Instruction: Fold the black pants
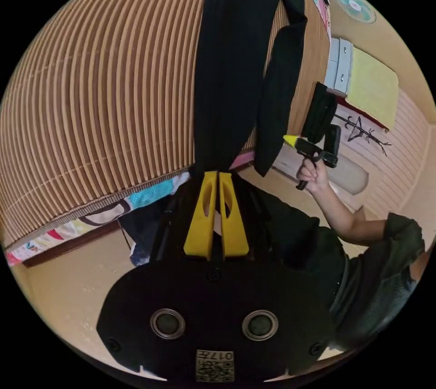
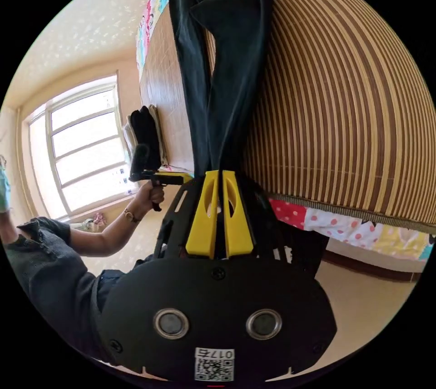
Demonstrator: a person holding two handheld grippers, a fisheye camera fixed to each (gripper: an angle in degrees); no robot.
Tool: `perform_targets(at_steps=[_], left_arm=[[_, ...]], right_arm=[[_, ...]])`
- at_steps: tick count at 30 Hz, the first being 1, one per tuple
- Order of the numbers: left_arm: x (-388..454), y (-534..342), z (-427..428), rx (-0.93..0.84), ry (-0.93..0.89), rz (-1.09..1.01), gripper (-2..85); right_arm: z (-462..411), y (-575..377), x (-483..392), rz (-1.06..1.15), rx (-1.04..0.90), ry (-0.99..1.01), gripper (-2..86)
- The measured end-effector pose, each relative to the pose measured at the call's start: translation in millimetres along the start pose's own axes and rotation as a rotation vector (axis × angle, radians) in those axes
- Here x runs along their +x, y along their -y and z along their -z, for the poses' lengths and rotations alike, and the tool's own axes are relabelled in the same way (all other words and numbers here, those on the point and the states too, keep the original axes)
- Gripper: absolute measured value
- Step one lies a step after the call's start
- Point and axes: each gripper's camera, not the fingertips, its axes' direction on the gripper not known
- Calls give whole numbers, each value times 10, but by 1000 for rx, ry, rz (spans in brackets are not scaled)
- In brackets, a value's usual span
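While both grippers clamp them, black pants stretch ahead.

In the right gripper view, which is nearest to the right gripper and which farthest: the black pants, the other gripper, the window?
1. black pants: clamped between the right gripper jaws, running away over the bamboo mat.
2. other gripper: to the left, in the person's hand.
3. window: far left, on the wall.

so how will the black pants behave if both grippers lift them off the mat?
Probably floppy: the black pants lie flat on the bamboo mat, with one leg creased. Likely light, as the left gripper and right gripper each appear to pinch just an edge. They may slide easily over the smooth slats.
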Motion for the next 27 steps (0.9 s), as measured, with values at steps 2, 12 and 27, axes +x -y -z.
perform_targets(at_steps=[2,12,27], left_arm=[[-99,-58,314,-19,-351,-123,-7],[-455,-700,1448,286,15,-37,147],[-675,-760,2258,104,-661,-369,26]], right_arm=[[354,-69,100,20,60,282,22],[1416,-355,355,-214,116,-171,20],[2154,-383,504,-331,145,-88,16]])
